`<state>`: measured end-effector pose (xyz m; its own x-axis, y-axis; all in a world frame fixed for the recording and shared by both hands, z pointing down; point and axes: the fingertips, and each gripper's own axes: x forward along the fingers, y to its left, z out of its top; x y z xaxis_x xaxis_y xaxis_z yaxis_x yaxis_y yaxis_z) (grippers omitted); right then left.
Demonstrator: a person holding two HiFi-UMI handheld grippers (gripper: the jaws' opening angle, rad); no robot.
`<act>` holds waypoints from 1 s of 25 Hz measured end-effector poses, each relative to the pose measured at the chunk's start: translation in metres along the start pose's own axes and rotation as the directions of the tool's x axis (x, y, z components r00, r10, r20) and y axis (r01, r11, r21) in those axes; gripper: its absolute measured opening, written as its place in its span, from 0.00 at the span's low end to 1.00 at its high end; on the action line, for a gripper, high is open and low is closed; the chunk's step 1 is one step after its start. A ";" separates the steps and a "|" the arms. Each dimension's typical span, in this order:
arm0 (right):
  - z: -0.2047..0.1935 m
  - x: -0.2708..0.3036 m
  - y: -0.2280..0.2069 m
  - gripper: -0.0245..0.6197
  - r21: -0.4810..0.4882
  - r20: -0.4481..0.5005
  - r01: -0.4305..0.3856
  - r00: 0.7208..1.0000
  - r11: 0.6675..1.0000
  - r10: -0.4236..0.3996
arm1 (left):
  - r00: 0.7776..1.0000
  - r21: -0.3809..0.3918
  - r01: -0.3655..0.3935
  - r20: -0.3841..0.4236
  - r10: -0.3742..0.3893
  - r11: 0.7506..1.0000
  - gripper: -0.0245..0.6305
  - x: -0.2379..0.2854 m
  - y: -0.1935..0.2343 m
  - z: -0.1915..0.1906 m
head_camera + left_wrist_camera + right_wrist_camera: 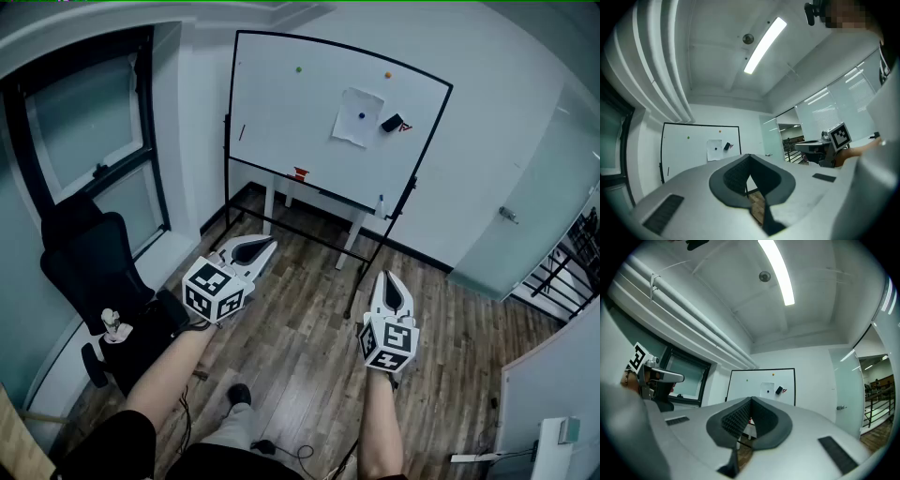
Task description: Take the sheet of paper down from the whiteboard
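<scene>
A white sheet of paper (354,120) hangs on the whiteboard (281,112) across the room, pinned by a dark magnet (362,116). A black eraser (391,122) sticks just right of it. Both grippers are held level, well short of the board and pointing at it. My left gripper (265,242) is shut with nothing in it, and my right gripper (390,276) is shut and empty too. Far ahead of the closed left gripper (749,157) the paper (714,150) shows small. Beyond the closed right gripper (751,400) the paper (767,390) is also distant.
The board stands on a black wheeled frame (370,258) over wood flooring. A green magnet (299,68) and an orange magnet (387,74) sit near its top, a red item (300,173) on its tray. A black office chair (94,272) is left, a glass door (520,211) right.
</scene>
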<state>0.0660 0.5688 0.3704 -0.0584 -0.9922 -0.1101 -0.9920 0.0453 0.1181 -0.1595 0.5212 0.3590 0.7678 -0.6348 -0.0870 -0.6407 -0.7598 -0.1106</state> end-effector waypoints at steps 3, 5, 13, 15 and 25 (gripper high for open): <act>-0.001 -0.002 0.006 0.07 -0.003 0.001 -0.001 1.000 1.000 0.001 | 1.000 -0.003 0.001 -0.007 -0.001 1.000 0.07 -0.005 0.002 -0.003; -0.002 0.002 0.008 0.07 -0.006 -0.001 -0.002 1.000 1.000 0.002 | 1.000 -0.005 0.001 -0.009 -0.001 1.000 0.07 -0.004 0.005 -0.005; -0.013 0.052 0.001 0.07 -0.045 0.008 0.008 1.000 0.999 -0.008 | 1.000 -0.018 0.013 -0.009 -0.013 1.000 0.07 0.039 0.043 -0.023; -0.018 0.074 -0.001 0.07 -0.054 0.004 0.011 1.000 0.998 -0.011 | 1.000 -0.023 0.020 -0.013 -0.020 1.000 0.07 0.057 0.058 -0.032; -0.023 0.206 -0.004 0.07 -0.065 0.006 0.017 1.000 0.998 -0.017 | 0.999 -0.028 0.052 -0.013 -0.052 0.998 0.07 0.144 0.151 -0.045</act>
<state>0.0609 0.3611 0.3701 -0.0422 -0.9921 -0.1178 -0.9834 0.0205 0.1801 -0.1455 0.3086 0.3738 0.7999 -0.5962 -0.0682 -0.6001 -0.7952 -0.0868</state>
